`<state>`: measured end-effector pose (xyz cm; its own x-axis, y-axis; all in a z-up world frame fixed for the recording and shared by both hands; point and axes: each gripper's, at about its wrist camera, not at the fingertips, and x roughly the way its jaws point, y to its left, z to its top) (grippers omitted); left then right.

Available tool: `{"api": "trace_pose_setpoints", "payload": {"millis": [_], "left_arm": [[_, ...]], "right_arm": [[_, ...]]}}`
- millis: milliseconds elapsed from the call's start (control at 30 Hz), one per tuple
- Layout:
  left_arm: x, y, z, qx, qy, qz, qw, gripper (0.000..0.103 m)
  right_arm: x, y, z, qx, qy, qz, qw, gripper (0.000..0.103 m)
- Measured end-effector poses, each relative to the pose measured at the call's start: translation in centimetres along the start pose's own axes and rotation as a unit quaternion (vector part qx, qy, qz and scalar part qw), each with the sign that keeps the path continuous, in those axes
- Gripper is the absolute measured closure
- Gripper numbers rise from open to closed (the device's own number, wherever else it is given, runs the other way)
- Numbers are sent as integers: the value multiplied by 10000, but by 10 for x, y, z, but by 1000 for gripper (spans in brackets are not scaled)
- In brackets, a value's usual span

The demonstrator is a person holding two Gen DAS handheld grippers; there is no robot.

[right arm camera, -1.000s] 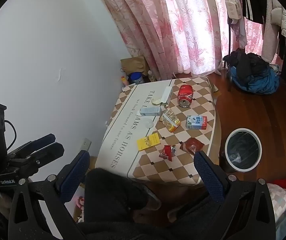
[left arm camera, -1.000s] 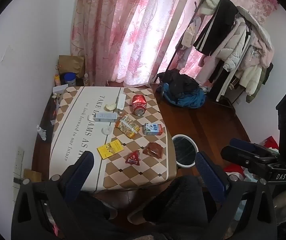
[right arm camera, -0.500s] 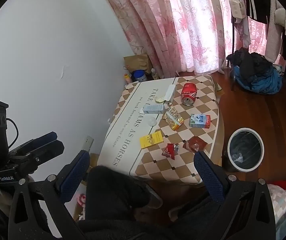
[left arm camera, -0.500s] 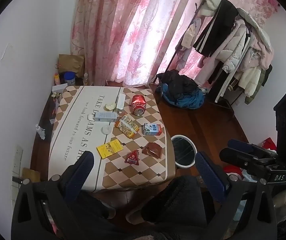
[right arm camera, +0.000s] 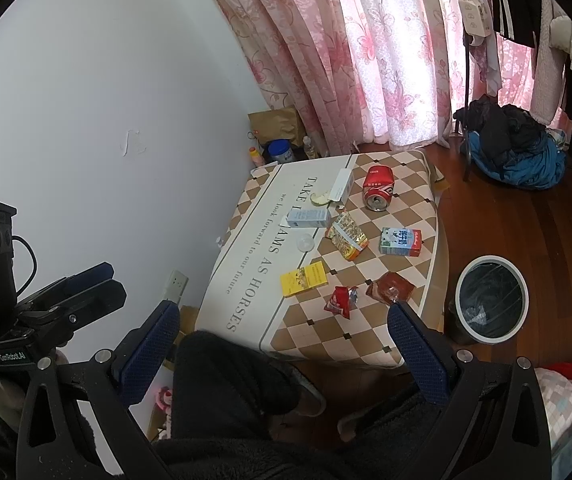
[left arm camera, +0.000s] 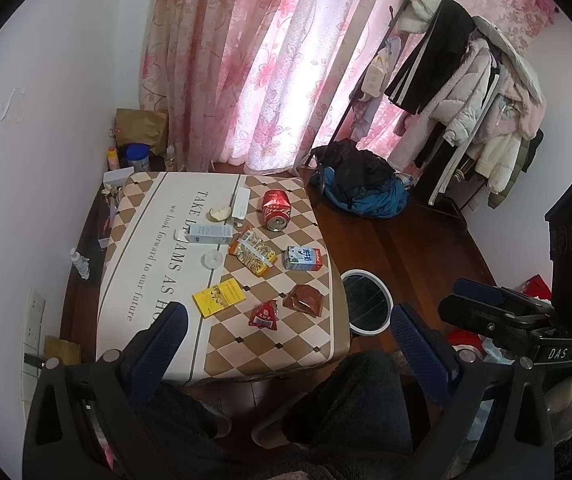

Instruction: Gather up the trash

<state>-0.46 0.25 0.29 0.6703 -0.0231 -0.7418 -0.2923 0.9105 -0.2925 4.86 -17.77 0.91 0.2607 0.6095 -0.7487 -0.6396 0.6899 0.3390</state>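
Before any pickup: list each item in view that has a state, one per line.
left gripper: open, empty, above the table
right gripper: open, empty
red can: on its side, opening towards the camera
milk carton: lying flat
trash bin: upright on the floor, dark liner
red snack packet: crumpled

The left gripper (left arm camera: 286, 338) is hovering high, both blue-padded fingers (left arm camera: 165, 340) spread wide apart and gripping nothing. The right gripper (right arm camera: 290, 338) is hovering at a similar height, its fingers (right arm camera: 418, 348) likewise spread wide and empty. Each gripper is appearing in the other's view: the right one (left arm camera: 498, 312) at the right edge of the left wrist view, the left one (right arm camera: 69, 296) at the left edge of the right wrist view. The person's dark-clad legs (right arm camera: 237, 384) are showing below both grippers.
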Motion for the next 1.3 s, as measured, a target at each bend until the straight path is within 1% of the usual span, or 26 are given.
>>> {"api": "trace_pose_setpoints", "payload": {"millis": [1300], "left_arm": [[-1, 2, -2, -11, 13, -23, 10000, 0]], "right_arm": [[-2, 3, 6, -31, 16, 11, 10000, 0]]}}
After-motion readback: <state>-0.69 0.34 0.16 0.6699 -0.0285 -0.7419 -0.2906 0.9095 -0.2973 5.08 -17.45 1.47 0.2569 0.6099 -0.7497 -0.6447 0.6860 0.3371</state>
